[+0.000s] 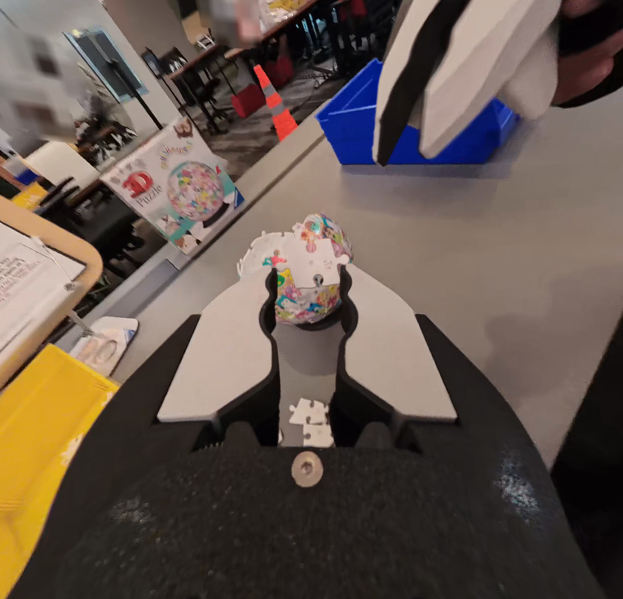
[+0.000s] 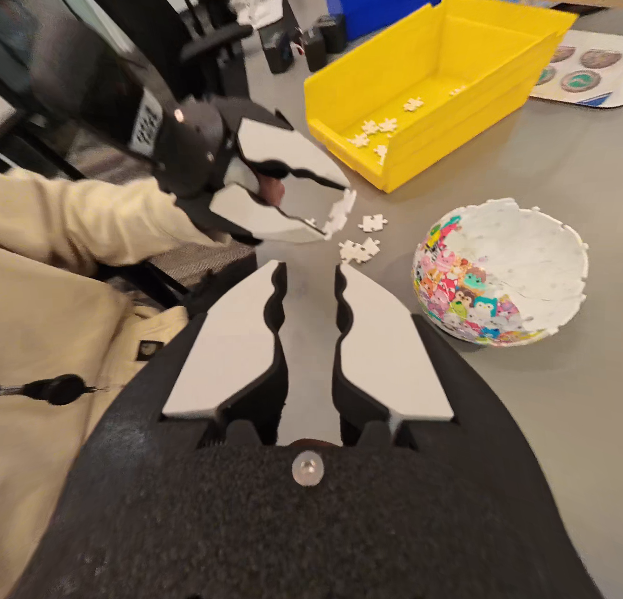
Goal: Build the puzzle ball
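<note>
The partly built puzzle ball [image 2: 472, 296] is an open half shell on the grey table [image 2: 505, 414], colourful outside and white inside. It also shows in the left wrist view [image 1: 303, 304]. My left gripper [image 1: 307, 272] is shut on a curved strip of joined white puzzle pieces [image 1: 317, 272] and holds it in front of the ball. In the right wrist view the left gripper [image 2: 337, 212] holds the strip [image 2: 344, 202] above the table, left of the ball. My right gripper [image 2: 310, 266] is open and empty, near the loose pieces [image 2: 359, 250]. It also shows in the left wrist view [image 1: 408, 158].
A yellow bin [image 2: 472, 60] with several white pieces stands behind the ball. A blue bin [image 1: 354, 124] sits at the far table edge. The puzzle box [image 1: 178, 191] stands at the left edge. A printed card [image 2: 590, 67] lies beside the yellow bin. A person's cream sleeve [image 2: 84, 218] is at left. The left gripper's tips are roughly 7 cm from the right gripper's.
</note>
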Motion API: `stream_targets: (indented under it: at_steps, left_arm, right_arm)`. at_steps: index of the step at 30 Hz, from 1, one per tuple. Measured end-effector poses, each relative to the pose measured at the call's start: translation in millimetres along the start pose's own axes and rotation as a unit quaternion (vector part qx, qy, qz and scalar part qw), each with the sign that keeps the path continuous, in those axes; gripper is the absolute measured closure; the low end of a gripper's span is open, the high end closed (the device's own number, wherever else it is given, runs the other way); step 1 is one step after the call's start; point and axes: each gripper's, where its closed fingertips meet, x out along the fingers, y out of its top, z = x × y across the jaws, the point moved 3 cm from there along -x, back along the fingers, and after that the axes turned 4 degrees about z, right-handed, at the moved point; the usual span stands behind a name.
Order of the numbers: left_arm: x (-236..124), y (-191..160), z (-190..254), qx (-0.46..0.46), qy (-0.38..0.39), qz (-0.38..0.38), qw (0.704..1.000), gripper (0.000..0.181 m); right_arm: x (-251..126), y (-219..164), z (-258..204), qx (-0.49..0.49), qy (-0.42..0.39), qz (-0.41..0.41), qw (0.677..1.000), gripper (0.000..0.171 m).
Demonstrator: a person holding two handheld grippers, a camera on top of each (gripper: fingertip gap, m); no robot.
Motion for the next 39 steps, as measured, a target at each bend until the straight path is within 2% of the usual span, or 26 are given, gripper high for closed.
stream_targets:
  at_steps: [6,12,23,24,25,28,30,34,36,39]
  left_arm:
    - [7.7,4.0,23.7,0.045,0.026,0.019,0.998,0.147]
    - [7.1,5.4,34.1,0.084,0.033,0.016,0.996,0.147]
    - [4.7,7.5,36.5,0.085,0.029,0.024,0.996,0.149]
    - [4.8,7.1,37.0,0.086,0.029,0.022,0.996,0.153]
    - [4.1,7.2,36.0,0.091,0.035,0.024,0.995,0.174]
    - [2.9,8.1,36.2,0.092,0.034,0.031,0.995,0.176]
    - [0.8,3.8,30.9,0.089,0.044,0.018,0.995,0.176]
    - [-2.5,-13.2,28.8,0.011,0.001,-0.004,1.0,0.177]
    - [-0.2,-17.3,32.4,-0.058,-0.054,-0.009,0.997,0.176]
    - [5.0,-22.1,40.6,-0.168,-0.16,-0.022,0.972,0.156]
  right_arm:
    - [12.6,-7.5,6.4,0.076,0.038,0.022,0.996,0.157]
    - [24.9,-18.4,10.6,0.074,0.016,-0.011,0.997,0.158]
    - [33.1,-26.7,17.4,0.091,0.011,-0.017,0.996,0.161]
    - [33.3,-27.5,18.0,0.1,0.019,-0.016,0.995,0.164]
    - [33.6,-28.2,17.2,0.108,0.034,-0.012,0.994,0.166]
    - [34.3,-33.8,14.8,0.128,0.07,-0.015,0.989,0.169]
    - [32.6,-38.6,24.2,0.124,0.039,-0.02,0.991,0.169]
    - [28.0,-44.6,28.9,0.122,0.03,-0.012,0.992,0.169]
    - [26.8,-46.4,28.6,0.095,0.024,-0.015,0.995,0.169]
    - [24.7,-43.6,20.9,0.036,0.022,-0.023,0.999,0.169]
